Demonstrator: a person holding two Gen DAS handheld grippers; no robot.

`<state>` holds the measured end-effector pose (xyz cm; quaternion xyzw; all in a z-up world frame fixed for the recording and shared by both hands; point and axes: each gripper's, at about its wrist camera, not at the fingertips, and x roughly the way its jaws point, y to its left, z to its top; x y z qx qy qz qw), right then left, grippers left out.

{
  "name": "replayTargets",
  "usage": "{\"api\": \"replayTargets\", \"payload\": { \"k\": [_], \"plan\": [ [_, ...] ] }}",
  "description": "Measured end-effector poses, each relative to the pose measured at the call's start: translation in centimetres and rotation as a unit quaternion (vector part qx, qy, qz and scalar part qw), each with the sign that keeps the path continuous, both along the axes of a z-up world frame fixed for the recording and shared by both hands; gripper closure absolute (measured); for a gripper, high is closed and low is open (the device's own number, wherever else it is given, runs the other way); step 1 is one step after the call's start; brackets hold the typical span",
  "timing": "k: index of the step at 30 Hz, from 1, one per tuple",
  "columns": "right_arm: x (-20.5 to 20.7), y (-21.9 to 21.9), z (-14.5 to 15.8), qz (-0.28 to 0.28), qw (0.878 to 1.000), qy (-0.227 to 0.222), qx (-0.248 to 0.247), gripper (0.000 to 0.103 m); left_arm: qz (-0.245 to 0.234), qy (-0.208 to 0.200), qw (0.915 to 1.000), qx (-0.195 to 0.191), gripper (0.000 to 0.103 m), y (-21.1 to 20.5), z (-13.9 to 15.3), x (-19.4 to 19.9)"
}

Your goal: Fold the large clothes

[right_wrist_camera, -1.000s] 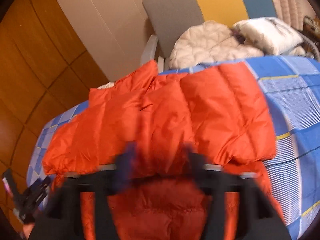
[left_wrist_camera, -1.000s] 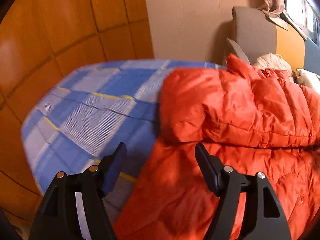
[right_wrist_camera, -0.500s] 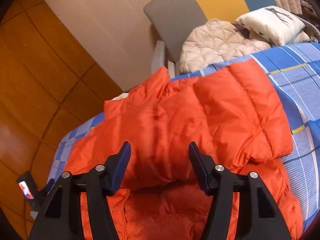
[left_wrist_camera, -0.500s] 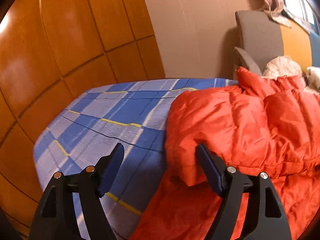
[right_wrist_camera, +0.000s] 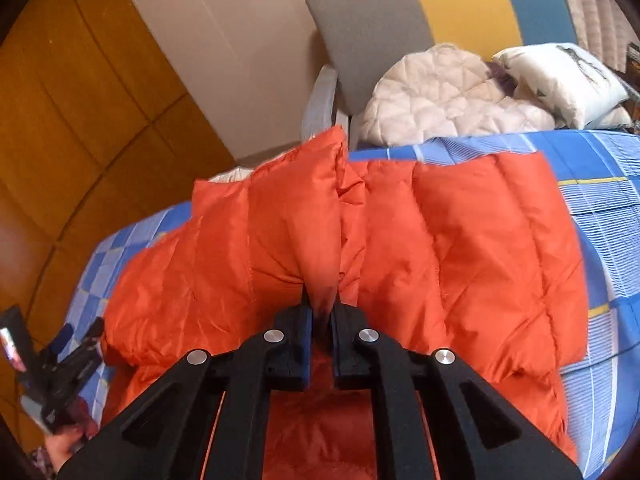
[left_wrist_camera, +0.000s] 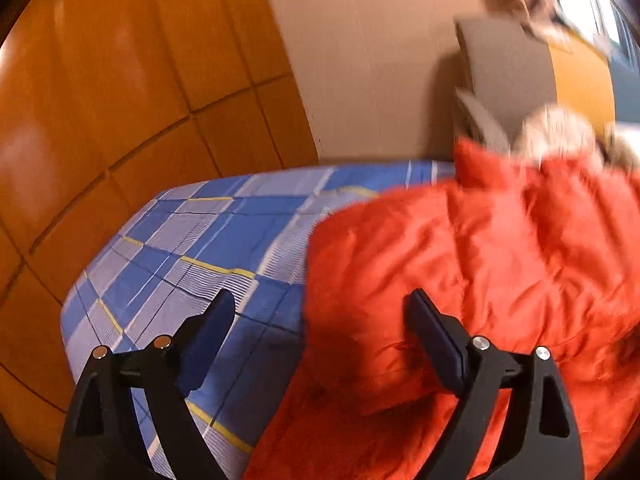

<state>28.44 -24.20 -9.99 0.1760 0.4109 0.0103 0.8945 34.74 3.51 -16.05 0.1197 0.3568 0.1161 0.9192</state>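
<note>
The right gripper (right_wrist_camera: 320, 312) has just closed its jaws, now clamped on a ridge of the orange down jacket (right_wrist_camera: 460, 248) that lies folded across the bed (right_wrist_camera: 608, 216). The left gripper (left_wrist_camera: 320, 344) has been opening; its jaws stand wide apart, empty, straddling the jacket's edge near the bed's left side, so I judge the next fold is beginning.

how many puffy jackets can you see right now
2. An orange jacket is spread on the blue checked bed cover, pinched by the right gripper. A cream jacket is heaped on the chair beyond. More may be hidden.
</note>
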Motion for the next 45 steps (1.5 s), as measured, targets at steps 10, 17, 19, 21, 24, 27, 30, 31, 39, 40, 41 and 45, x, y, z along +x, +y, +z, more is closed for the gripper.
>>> {"api": "replayTargets", "payload": {
  "k": [10,17,19,21,24,27,30,31,39,40,41,45],
  "plan": [
    [-2.0,-0.7,2.6,-0.038,0.992,-0.090,-0.077,0.074,-0.001,0.034,0.9994,0.010,0.023,-0.4,-2.5,1.4],
    [3.1,2.6,-1.4,0.014,0.991,-0.011,-0.136,0.074,0.006,0.037,0.9992,0.014,0.014,0.1,-2.9,1.8],
    [3.6,2.5,-2.8,0.013,0.990,0.003,-0.140,0.074,0.003,0.048,0.9988,-0.001,0.013,0.6,-3.4,2.3],
    [3.8,3.1,-3.4,0.016,0.987,0.004,-0.160,0.074,0.001,0.061,0.9980,-0.019,0.012,1.1,-3.9,2.9],
    [3.4,2.8,-3.0,0.009,0.988,0.007,-0.154,0.074,0.004,0.061,0.9980,-0.016,0.011,1.2,-3.7,2.7],
    [0.9,1.9,-0.9,-0.012,0.991,-0.008,-0.134,0.057,-0.001,0.054,0.9984,-0.019,0.012,1.5,-2.7,1.2],
    [-2.8,1.3,1.3,-0.022,0.987,-0.046,-0.150,0.032,-0.007,0.047,0.9972,-0.058,0.012,2.9,-1.3,-1.5],
    [-4.3,1.1,1.9,-0.014,0.986,-0.046,-0.160,0.032,-0.008,0.047,0.9966,-0.067,0.008,3.3,-0.9,-2.4],
    [-13.6,-2.7,2.7,-0.011,0.992,-0.022,-0.121,0.032,-0.074,0.063,0.9803,-0.172,0.003,8.5,0.6,-11.0],
    [-15.0,-3.5,2.5,-0.016,0.993,-0.015,-0.117,0.032,-0.077,0.067,0.9745,-0.200,0.003,9.6,0.5,-12.1],
    [-16.0,-4.0,2.4,-0.019,0.993,-0.010,-0.117,0.032,-0.069,0.070,0.9719,-0.214,0.003,10.6,0.3,-13.2],
    [-19.8,-5.8,1.2,-0.025,0.992,0.012,-0.120,0.032,-0.049,0.070,0.9709,-0.224,0.004,13.4,-0.3,-17.0]
  ]
}}
